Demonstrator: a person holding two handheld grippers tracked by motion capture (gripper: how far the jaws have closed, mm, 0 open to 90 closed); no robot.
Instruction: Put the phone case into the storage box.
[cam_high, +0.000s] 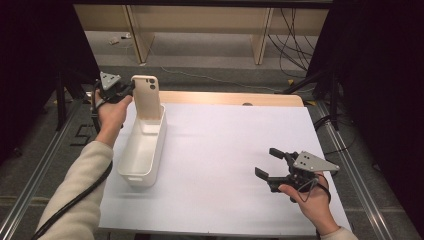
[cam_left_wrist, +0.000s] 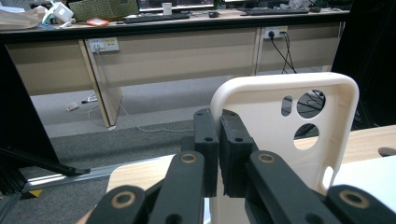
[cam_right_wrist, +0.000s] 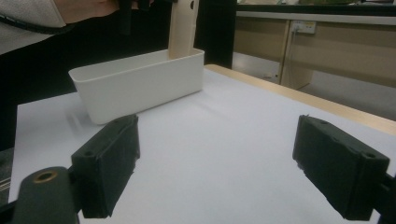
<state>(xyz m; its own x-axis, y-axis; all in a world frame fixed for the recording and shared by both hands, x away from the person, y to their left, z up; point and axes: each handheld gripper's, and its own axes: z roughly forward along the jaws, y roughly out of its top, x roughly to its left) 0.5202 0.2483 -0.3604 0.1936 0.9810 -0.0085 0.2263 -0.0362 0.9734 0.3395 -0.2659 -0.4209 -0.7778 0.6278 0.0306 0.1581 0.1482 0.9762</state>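
Phone case (cam_high: 147, 97), cream-coloured with its camera cut-outs at the top, stands upright at the far end of the white bin (cam_high: 142, 150) on the left side of the bench (cam_high: 225, 165). Its lower end is down inside the bin while most of it rises above the rim. The left gripper (cam_high: 127, 91) comes in from the left at the case's upper part, and its fingers (cam_left_wrist: 205, 140) are pinched tight on the case's side edge, as the left gripper view shows, with almost no gap between the pads.

To set the case down well, the judgement is to lower it straight along the bin's end wall until its bottom edge bears on the floor of the bin, then ease the fingers apart only once the weight is taken. A thin, light shell like this will likely tip or spring if released early, so a lean against the end wall is the safer finish. Pulling away sideways, clear of the rim, should avoid dragging the bin across the sheet.

Further right, well apart from the bin, the right gripper (cam_high: 272, 162) rests low near the front of the bench, its fingers (cam_right_wrist: 109, 163) spread wide with nothing between them. It could steady the bin's rim if needed.
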